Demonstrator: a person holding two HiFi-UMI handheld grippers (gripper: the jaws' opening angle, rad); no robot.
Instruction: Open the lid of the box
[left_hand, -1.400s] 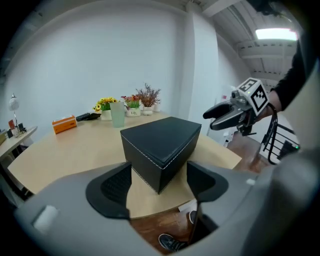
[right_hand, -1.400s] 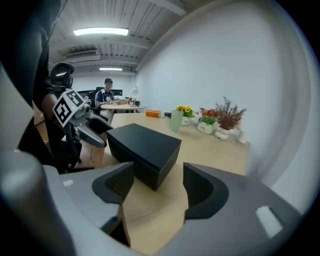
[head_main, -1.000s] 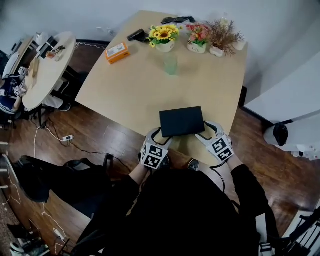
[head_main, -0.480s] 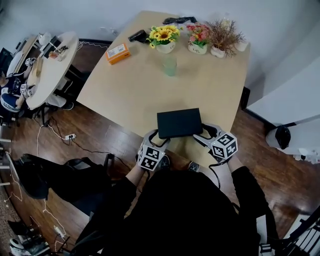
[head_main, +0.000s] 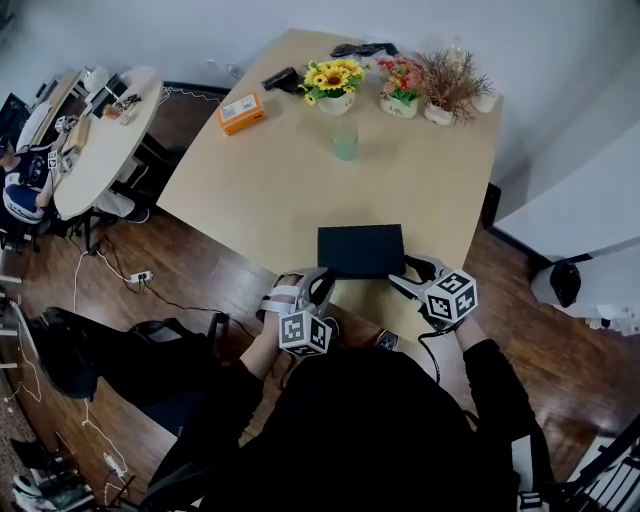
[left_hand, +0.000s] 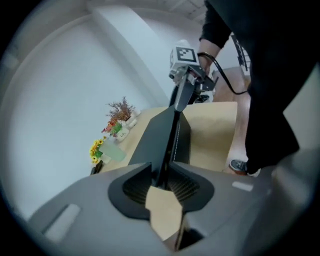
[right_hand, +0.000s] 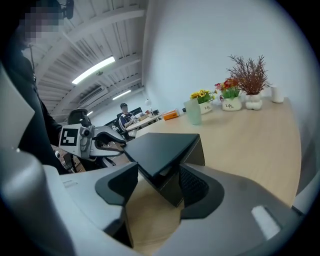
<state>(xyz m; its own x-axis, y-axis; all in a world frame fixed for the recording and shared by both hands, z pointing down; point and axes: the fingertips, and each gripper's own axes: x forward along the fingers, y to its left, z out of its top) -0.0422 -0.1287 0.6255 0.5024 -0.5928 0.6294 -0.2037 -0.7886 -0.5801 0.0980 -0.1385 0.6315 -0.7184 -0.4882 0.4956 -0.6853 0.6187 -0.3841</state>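
A flat black box (head_main: 360, 250) lies near the front edge of the wooden table (head_main: 300, 190). My left gripper (head_main: 322, 283) is at its front left corner, turned on its side. In the left gripper view, the thin lid (left_hand: 156, 135) runs edge-on between the closing jaws of the left gripper (left_hand: 161, 175), and the pads (left_hand: 136, 186) meet it. My right gripper (head_main: 408, 272) is at the front right corner. The right gripper (right_hand: 157, 186) stands wide, narrowing slightly, around the box corner (right_hand: 165, 152). There the lid overhangs the base with a small gap.
At the table's far end stand a sunflower pot (head_main: 333, 85), a pale green cup (head_main: 345, 138), a pink flower pot (head_main: 400, 85) and a dried plant (head_main: 447, 90). An orange box (head_main: 240, 112) lies at the back left. A round table (head_main: 95, 140) stands to the left.
The left gripper has rolled onto its side at the box's front left corner, and its jaws have narrowed onto the lid edge. The right gripper has hardly moved.
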